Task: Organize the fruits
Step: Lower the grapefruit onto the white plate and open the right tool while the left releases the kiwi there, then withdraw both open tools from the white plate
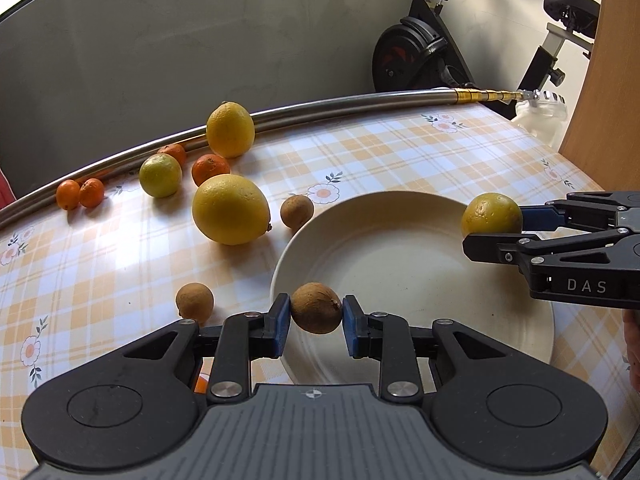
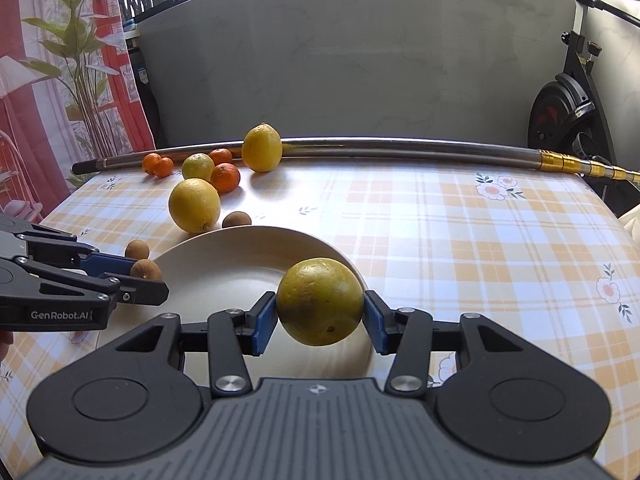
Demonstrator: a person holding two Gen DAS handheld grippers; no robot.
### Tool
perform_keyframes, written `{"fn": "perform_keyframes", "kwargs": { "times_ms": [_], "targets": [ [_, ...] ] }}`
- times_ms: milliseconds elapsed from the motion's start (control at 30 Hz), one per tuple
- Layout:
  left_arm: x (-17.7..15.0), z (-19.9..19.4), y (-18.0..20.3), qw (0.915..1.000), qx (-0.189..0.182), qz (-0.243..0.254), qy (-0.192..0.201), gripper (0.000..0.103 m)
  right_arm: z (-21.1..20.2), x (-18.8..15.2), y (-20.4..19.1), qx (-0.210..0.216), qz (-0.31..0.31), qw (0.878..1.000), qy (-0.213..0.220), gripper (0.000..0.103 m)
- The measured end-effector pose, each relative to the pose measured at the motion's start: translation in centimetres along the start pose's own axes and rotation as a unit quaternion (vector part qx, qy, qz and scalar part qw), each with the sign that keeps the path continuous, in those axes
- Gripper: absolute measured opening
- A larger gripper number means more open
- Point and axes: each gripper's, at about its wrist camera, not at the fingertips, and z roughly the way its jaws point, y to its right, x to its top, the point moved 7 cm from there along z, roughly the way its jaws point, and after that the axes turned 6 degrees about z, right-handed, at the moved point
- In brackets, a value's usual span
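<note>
Left hand-held gripper (image 1: 316, 312), nearest the lens: blue pads clamp a small brown fruit (image 1: 316, 307), rough-skinned and round, held over the near rim of the plate (image 1: 400, 248). Right hand-held gripper (image 2: 320, 312) grips a dull yellow-green citrus (image 2: 320, 301), skin pitted, above the plate's opposite edge. Plate smooth, cream, round; its near part is hidden behind the gripper bodies. An orange patch (image 1: 201, 384) under the left linkage cannot be identified. Checked, glossy cloth covers the surface (image 2: 460, 232). Loose lemons, mandarins and two brown fruits lie beside a steel pole (image 2: 380, 146).
</note>
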Motion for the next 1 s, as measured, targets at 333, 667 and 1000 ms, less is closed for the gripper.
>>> {"fn": "perform_keyframes", "kwargs": {
  "times_ms": [333,667,1000],
  "targets": [
    [-0.4,0.8,0.3,0.9995,-0.005,0.028,-0.010,0.030,1.4,-0.3,-0.1,0.002,0.003,1.000,-0.019,0.049],
    [-0.5,0.5,0.4,0.9994,-0.017,0.026,-0.013,0.038,0.6,-0.2,-0.4,-0.004,0.003,1.000,-0.017,0.050],
    [-0.4,-3.2,-1.5,0.9998,-0.003,-0.010,0.015,0.048,-2.8,1.0,-0.7,-0.012,0.012,1.000,0.011,0.050]
  ]
}}
